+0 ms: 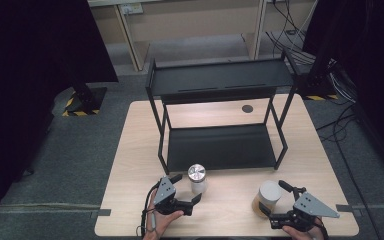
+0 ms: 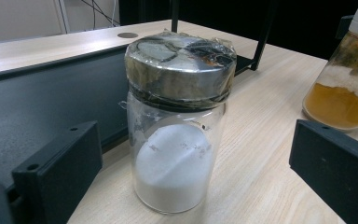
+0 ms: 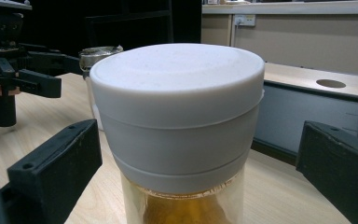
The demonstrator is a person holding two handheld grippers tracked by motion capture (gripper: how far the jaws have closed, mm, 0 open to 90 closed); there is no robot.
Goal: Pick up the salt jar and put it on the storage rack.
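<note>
We see a clear glass jar (image 2: 175, 154) with a dented, shiny metal lid (image 2: 181, 70) under wrinkled glossy film. The other glass jar (image 3: 182, 205) at 3 o'clock wears a smooth matt white plastic cap (image 3: 177, 112). The counter (image 2: 270, 140) is pale, matt wood grain; the shelf (image 1: 219, 145) is matt black metal.

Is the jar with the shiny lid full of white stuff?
No, partly filled. The shiny-lidded jar has white powder only in its lower part, with clear glass above.
</note>
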